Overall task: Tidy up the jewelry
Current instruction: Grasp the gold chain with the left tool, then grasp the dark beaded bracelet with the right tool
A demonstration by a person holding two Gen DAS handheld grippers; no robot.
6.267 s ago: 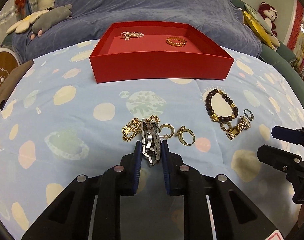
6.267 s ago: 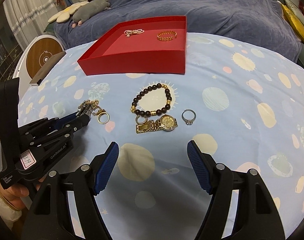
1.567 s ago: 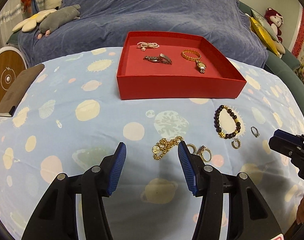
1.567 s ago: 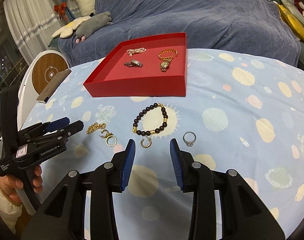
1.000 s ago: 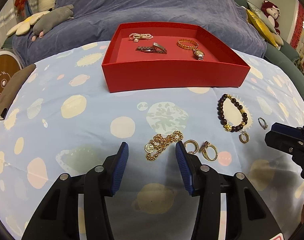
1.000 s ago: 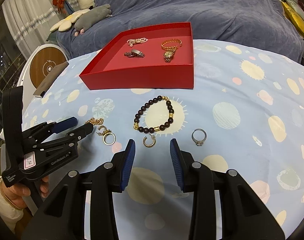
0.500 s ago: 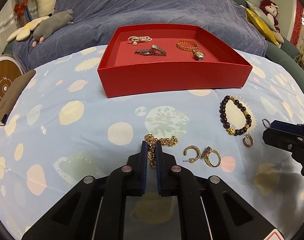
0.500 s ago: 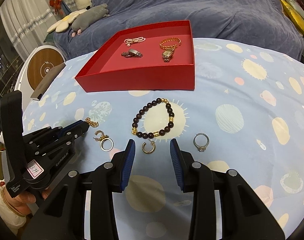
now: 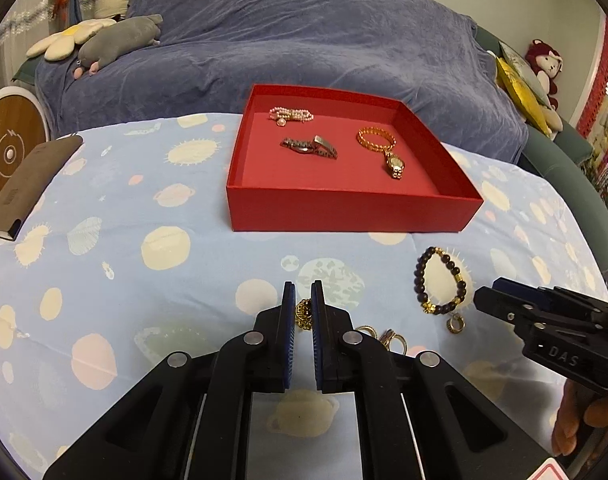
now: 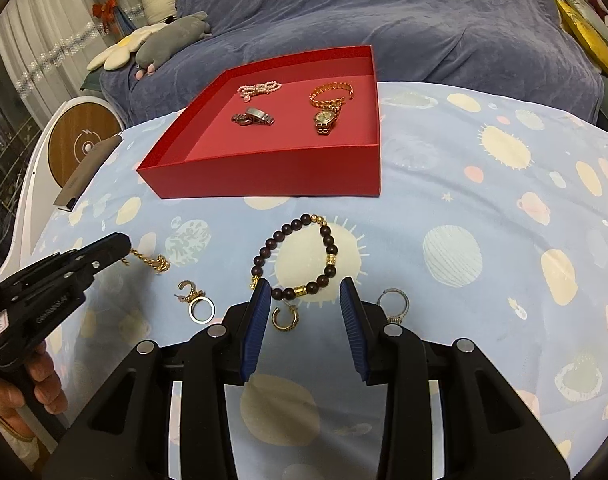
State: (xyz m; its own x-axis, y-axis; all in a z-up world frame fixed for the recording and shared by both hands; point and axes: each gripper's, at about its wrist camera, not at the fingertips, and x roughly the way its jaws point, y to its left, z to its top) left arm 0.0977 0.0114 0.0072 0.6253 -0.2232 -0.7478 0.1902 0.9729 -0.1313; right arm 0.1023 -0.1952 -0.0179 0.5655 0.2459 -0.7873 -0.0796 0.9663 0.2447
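My left gripper [image 9: 303,300] is shut on a gold chain [image 9: 303,315] and holds it just above the cloth; the chain hangs from its tip in the right wrist view [image 10: 150,261]. My right gripper [image 10: 305,292] is open around the near end of a dark bead bracelet [image 10: 300,256]. A gold hoop earring [image 10: 285,318] lies between its fingers. A silver ring [image 10: 393,302], a gold ring [image 10: 201,309] and a second earring [image 10: 189,289] lie on the cloth. The red tray [image 9: 344,210] holds a pearl bracelet [image 9: 291,114], a silver watch [image 9: 309,148], a gold bracelet [image 9: 376,139] and a gold watch [image 9: 395,165].
A blue spotted cloth [image 9: 144,248] covers the table. A brown notebook [image 9: 28,184] lies at its far left edge. A blue-covered sofa [image 9: 304,44] with plush toys [image 9: 116,38] stands behind. A round white-and-wood device [image 10: 84,140] stands to the left.
My left gripper has lifted and drawn back with the gold chain in it. My right gripper has moved forward to the bead bracelet, still open.
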